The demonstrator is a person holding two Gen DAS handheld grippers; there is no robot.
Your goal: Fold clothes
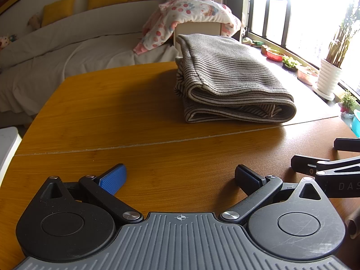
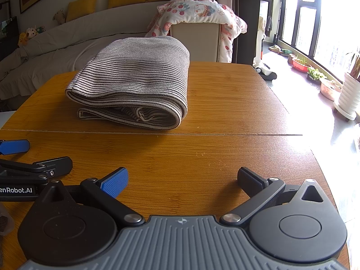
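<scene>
A grey garment with thin dark stripes (image 1: 229,81) (image 2: 135,81) lies folded in a thick stack on the far half of the wooden table (image 1: 112,112) (image 2: 225,103). My left gripper (image 1: 180,180) hovers low over the near half of the table, open, with nothing between its blue-padded fingers (image 1: 113,178). My right gripper (image 2: 182,181) is beside it, also open and holding nothing. Each gripper shows at the edge of the other's view: the right gripper (image 1: 326,157) and the left gripper (image 2: 33,155). Both are well short of the garment.
A seam (image 2: 225,134) crosses the table between the grippers and the garment. Behind the table are a white-covered sofa (image 1: 56,51) with yellow cushions and a floral quilt (image 1: 191,11) draped over a box. Potted plants (image 1: 328,76) line the window at the right.
</scene>
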